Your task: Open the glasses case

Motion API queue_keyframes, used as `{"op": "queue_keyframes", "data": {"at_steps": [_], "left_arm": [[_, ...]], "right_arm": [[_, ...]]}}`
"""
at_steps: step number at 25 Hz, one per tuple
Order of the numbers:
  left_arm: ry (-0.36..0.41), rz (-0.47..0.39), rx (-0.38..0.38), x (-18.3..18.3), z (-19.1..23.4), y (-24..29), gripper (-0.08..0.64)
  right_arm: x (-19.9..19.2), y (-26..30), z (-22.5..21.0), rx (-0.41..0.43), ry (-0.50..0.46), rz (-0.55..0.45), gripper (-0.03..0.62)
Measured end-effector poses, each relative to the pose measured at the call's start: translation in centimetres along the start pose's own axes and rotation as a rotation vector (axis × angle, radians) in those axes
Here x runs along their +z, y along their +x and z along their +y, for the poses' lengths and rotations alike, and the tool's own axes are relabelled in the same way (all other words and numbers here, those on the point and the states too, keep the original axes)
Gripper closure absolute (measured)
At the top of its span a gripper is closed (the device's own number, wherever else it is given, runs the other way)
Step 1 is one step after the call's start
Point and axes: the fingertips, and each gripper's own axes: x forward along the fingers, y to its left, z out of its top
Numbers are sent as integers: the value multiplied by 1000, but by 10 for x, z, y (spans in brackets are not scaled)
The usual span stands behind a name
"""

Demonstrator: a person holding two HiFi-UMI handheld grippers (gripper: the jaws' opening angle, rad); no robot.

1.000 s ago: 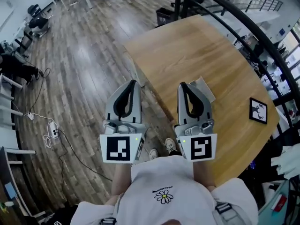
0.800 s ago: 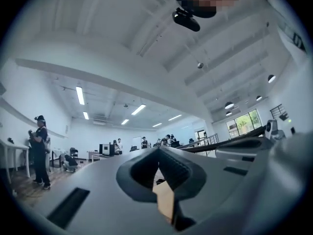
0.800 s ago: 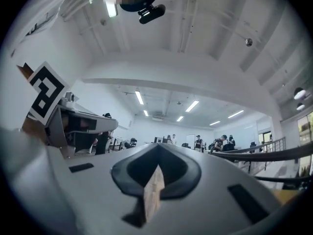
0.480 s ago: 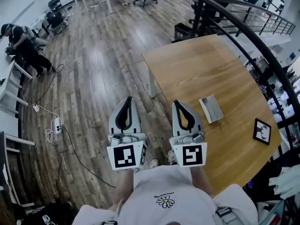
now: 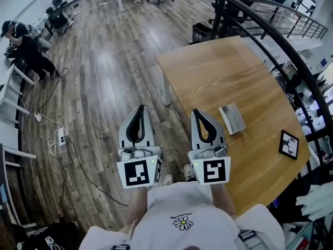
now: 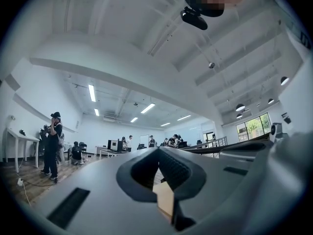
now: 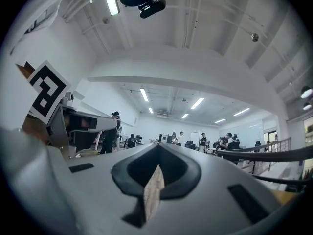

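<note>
A grey glasses case [image 5: 232, 117] lies on the wooden table [image 5: 213, 72], toward its near right part. Both grippers are held side by side in front of my chest, short of the table's near edge. My left gripper [image 5: 139, 110] is shut and empty, over the floor to the left of the table. My right gripper [image 5: 200, 113] is also shut and empty, its tip a little left of the case and apart from it. In both gripper views the jaws [image 6: 159, 153] [image 7: 157, 151] meet at their tips and point slightly upward into the room; the case is not seen there.
A small black framed picture [image 5: 289, 144] lies near the table's right edge. A black railing [image 5: 276, 30] curves behind the table. A black bin [image 5: 200, 33] stands past its far corner. A power strip with cables [image 5: 58, 139] lies on the floor at left; people sit and stand far off.
My view has swung so the table sits farther right and the case shows fully. Both grippers drew back and down toward my chest, then held still. Jaws stayed shut.
</note>
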Motion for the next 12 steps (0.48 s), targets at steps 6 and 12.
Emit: {"op": "queue_keyframes", "data": {"at_steps": [6, 12], "left_arm": [[-1, 1, 12, 2, 2, -1, 543], [0, 6, 11, -1, -2, 1, 543]], "right_arm": [[1, 1, 0, 10, -1, -1, 584], [-1, 1, -5, 12, 6, 4, 584]]}}
